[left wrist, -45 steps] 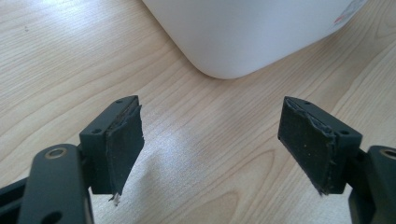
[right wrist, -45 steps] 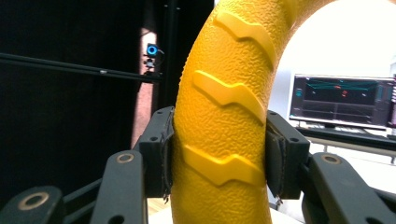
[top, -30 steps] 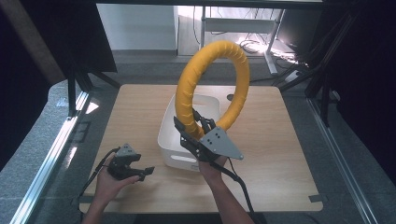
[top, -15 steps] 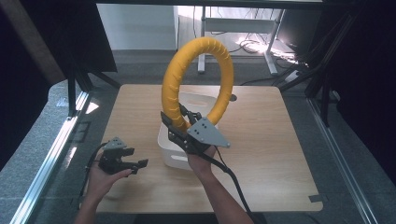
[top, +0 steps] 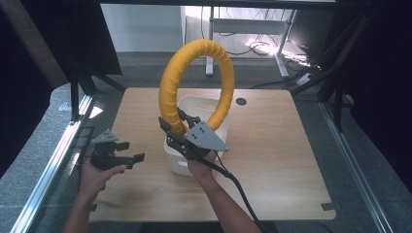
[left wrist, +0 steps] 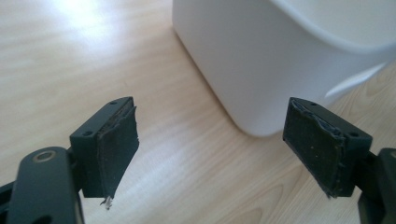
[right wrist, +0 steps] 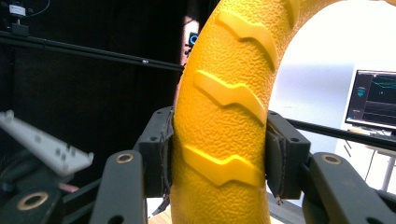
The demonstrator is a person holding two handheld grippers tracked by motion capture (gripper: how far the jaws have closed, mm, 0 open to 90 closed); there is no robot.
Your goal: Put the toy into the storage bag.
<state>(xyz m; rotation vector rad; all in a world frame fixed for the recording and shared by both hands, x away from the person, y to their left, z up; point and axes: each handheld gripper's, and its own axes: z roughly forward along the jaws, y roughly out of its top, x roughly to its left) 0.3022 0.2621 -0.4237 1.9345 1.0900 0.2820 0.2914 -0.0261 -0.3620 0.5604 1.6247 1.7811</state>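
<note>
A big yellow ring (top: pixel 167 92) with raised zigzag treads stands upright in the air above a white bin (top: pixel 177 160) on the wooden table. My right gripper (top: pixel 174 127) is shut on the ring's lower left part; in the right gripper view the ring (right wrist: pixel 222 116) sits clamped between both pads. My left gripper (top: pixel 133 158) hovers at the table's left edge, to the left of the bin, open and holding nothing. In the left gripper view the bin's rounded corner (left wrist: pixel 261 60) lies just beyond the open gripper (left wrist: pixel 224 154).
The wooden table (top: pixel 282 145) has a round cable hole (top: pixel 241 101) behind the bin. Dark frame struts (top: pixel 77 92) stand at both sides, and a metal rail (top: pixel 53 165) runs along the floor at the left. A lit monitor (right wrist: pixel 373 100) shows in the right gripper view.
The right gripper has carried the ring leftward, from over the bin's right part to its left part. The left hand and its open gripper have drifted slightly left and back.
</note>
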